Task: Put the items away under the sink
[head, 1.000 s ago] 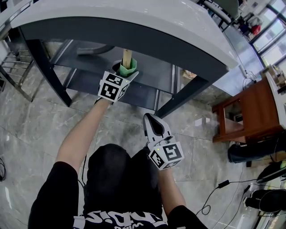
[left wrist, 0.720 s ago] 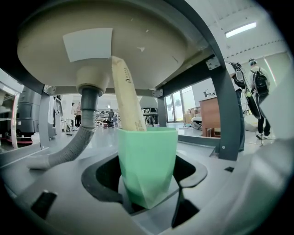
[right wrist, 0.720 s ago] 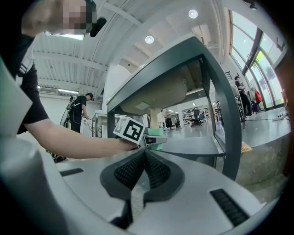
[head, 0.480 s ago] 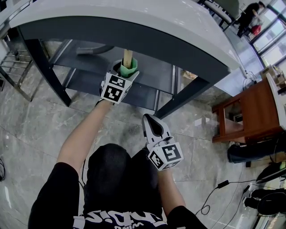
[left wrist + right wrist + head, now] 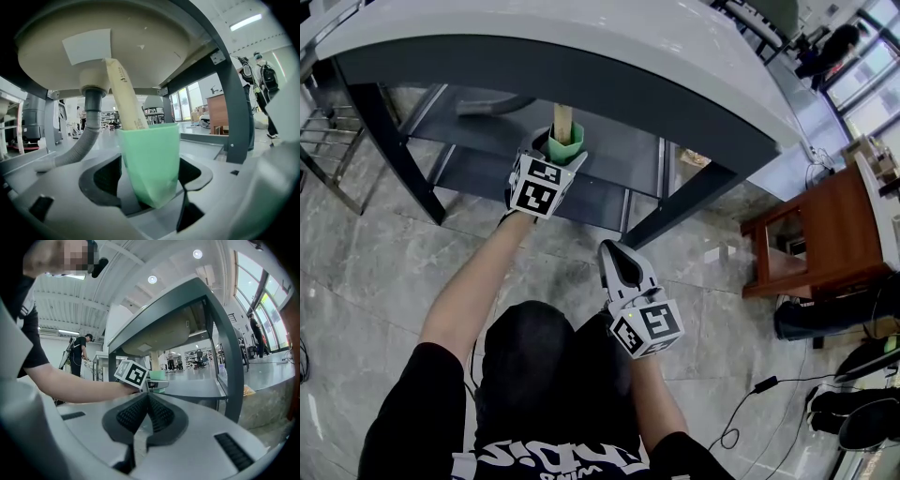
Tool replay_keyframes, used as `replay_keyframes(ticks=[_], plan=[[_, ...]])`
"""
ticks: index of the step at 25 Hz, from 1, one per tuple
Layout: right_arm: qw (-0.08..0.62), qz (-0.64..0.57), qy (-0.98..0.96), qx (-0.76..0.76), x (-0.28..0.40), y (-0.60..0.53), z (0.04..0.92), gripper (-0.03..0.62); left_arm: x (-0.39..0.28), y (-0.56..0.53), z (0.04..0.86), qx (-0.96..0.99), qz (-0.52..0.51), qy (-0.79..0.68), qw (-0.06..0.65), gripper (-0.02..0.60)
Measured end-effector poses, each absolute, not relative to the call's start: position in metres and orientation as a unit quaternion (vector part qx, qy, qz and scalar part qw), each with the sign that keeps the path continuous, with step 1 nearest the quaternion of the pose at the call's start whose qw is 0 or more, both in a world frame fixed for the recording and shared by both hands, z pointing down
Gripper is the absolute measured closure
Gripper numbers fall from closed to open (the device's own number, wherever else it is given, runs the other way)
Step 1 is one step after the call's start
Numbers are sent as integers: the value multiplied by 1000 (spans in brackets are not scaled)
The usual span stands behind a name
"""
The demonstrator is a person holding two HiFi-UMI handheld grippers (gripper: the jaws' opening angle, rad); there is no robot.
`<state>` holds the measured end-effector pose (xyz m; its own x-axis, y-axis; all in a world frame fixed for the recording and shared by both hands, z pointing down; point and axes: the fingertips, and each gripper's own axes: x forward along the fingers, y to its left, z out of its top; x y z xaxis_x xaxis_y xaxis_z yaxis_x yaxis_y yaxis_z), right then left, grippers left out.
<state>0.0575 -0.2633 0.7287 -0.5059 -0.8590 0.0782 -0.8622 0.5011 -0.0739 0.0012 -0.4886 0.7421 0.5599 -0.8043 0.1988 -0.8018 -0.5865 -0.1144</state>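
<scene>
The green cup (image 5: 150, 164), with a cream tube (image 5: 124, 98) standing in it, is positioned on the shelf (image 5: 206, 147) under the sink (image 5: 154, 47), just right of the drain hose (image 5: 79, 150). The cup is kept upright so that the tube is not spilled. The left gripper (image 5: 553, 157) is set wide around the cup; its jaws have just been opening, and the grip is judged released. The right gripper (image 5: 146, 404) is closed on nothing and is held back on the near side, clear of the shelf.
</scene>
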Motion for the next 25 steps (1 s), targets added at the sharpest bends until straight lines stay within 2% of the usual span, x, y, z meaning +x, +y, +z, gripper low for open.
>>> replay_keyframes(ticks=[8, 25], plan=[[14, 54, -867, 495, 55, -262, 729, 576, -3, -485, 742, -883, -107, 457, -3, 164], [-1, 53, -872, 486, 48, -251, 727, 576, -45, -383, 729, -902, -69, 424, -34, 160]])
